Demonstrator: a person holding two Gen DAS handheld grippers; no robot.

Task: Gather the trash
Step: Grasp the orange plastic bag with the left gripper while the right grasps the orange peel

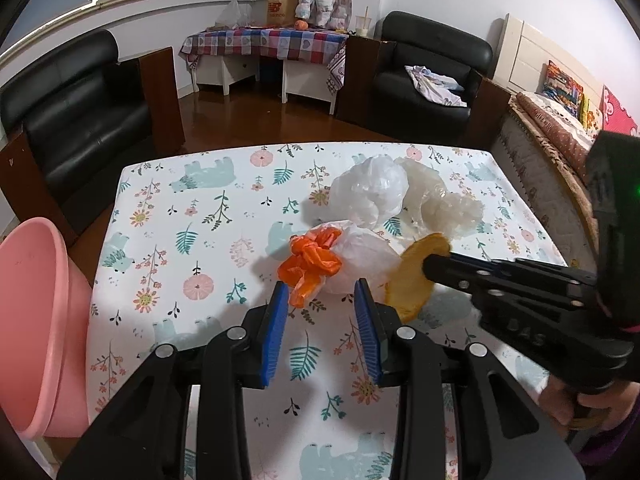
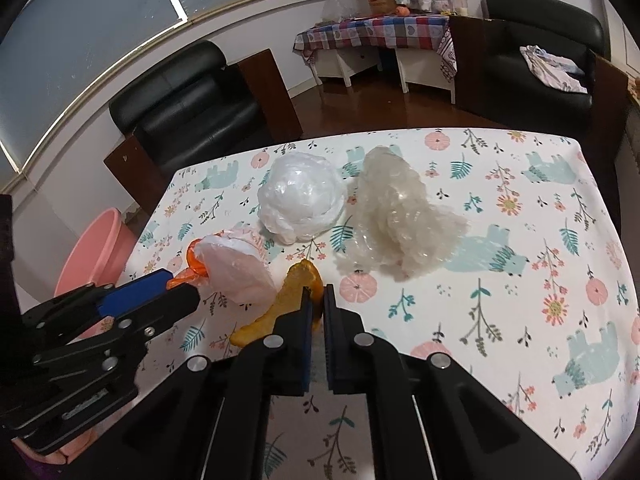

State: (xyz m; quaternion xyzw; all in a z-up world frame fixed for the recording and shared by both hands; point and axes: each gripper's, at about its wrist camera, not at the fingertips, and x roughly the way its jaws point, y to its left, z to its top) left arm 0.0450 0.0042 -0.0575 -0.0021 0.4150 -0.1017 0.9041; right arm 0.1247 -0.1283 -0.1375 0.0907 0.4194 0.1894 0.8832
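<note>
Orange-yellow curled peel (image 2: pixel 294 300) pinched in right tongs (image 2: pixel 316 304), low over floral-print worktop (image 2: pixel 500 280). Left tongs (image 1: pixel 322 300) spread wide around orange-and-white plastic bag bundle (image 1: pixel 344 258), pads apart from it. White crumpled bag (image 2: pixel 300 200) beside clear crinkled wrap (image 2: pixel 400 220) farther back. Pink plastic basin (image 1: pixel 36 320) beside worktop's left edge.

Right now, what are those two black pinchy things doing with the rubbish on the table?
A person is picking up trash with them. The right gripper is pinched on an orange peel. The left gripper is open around a white and orange bag bundle. Two more crumpled bags wait on the table, and a pink bin stands beside it.
</note>
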